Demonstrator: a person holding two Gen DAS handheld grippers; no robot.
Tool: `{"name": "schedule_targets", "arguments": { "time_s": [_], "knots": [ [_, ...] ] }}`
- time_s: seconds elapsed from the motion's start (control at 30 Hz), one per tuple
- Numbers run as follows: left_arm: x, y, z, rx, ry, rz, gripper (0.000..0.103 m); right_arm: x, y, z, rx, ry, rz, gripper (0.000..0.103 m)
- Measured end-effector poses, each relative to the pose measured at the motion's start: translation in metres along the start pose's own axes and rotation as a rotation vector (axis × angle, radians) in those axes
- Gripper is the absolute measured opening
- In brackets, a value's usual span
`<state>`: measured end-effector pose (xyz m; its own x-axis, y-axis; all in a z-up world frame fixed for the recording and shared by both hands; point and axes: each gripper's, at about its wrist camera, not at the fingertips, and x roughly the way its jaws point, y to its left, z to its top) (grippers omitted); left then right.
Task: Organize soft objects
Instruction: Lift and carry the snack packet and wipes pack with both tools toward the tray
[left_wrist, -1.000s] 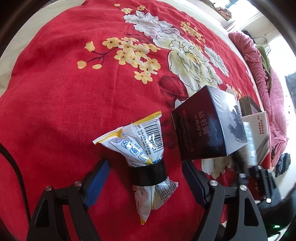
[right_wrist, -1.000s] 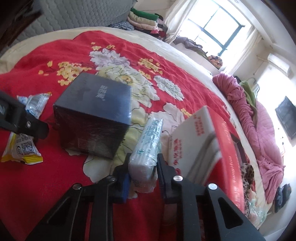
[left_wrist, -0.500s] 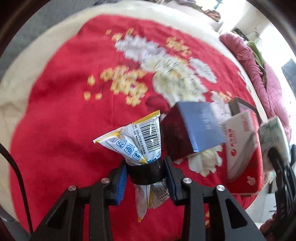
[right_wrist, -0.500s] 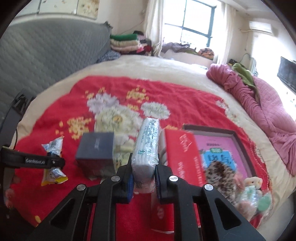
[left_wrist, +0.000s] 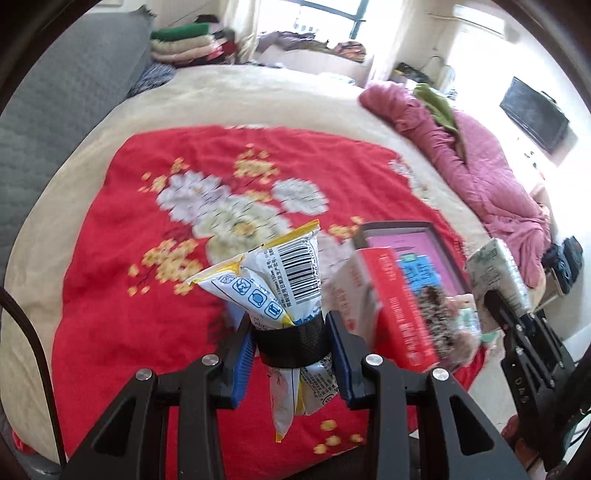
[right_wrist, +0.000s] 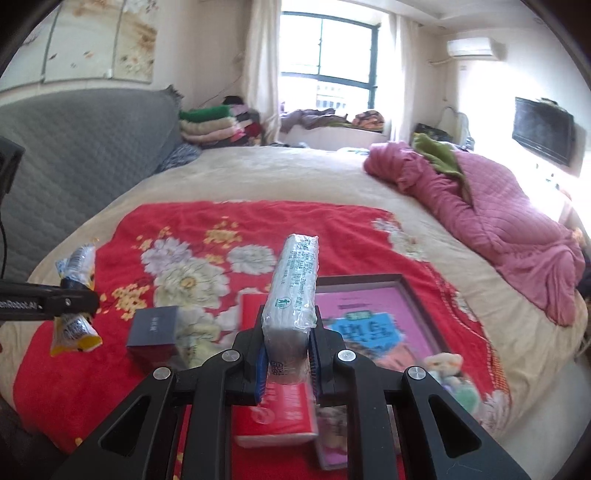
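Observation:
My left gripper (left_wrist: 291, 350) is shut on a white-and-yellow snack packet (left_wrist: 277, 284) with a black band round its middle, held high above the red floral blanket (left_wrist: 122, 295). It also shows at the left of the right wrist view (right_wrist: 75, 295). My right gripper (right_wrist: 286, 360) is shut on a white tissue pack (right_wrist: 293, 291) wrapped in clear plastic, also held high; the pack shows at the right of the left wrist view (left_wrist: 498, 273).
On the blanket lie a dark cube box (right_wrist: 153, 332), a red-and-white box (right_wrist: 277, 413) and a pink-lidded tray (right_wrist: 373, 325) with plush toys (right_wrist: 443, 365). A pink quilt (right_wrist: 491, 225) lies on the right. A grey headboard (right_wrist: 74, 155) stands on the left.
The left gripper closed on the snack packet and lifted it off the blanket. Both grippers rose well above the bed, the right one still holding the tissue pack.

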<state>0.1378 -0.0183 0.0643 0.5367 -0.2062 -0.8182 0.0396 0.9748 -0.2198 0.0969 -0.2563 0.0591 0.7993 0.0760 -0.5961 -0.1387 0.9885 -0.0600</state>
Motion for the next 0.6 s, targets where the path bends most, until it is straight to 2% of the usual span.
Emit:
{"name": "schedule_targets", "arguments": {
  "time_s": [0.27,0.47,0.6],
  "knots": [
    [0.005,-0.066,0.006,0.083,0.003,-0.073,0.038,-0.019,-0.069,-0.003,0.074,-0.009,-0.068,0.018],
    [0.026,-0.117,0.001,0.152,0.049,-0.130,0.038,-0.028,-0.128,-0.014,0.139,0.013,-0.143,0.018],
    [0.041,-0.147,-0.003,0.199,0.077,-0.150,0.038,-0.031,-0.152,-0.020,0.153,0.022,-0.182,0.018]
  ]
}}
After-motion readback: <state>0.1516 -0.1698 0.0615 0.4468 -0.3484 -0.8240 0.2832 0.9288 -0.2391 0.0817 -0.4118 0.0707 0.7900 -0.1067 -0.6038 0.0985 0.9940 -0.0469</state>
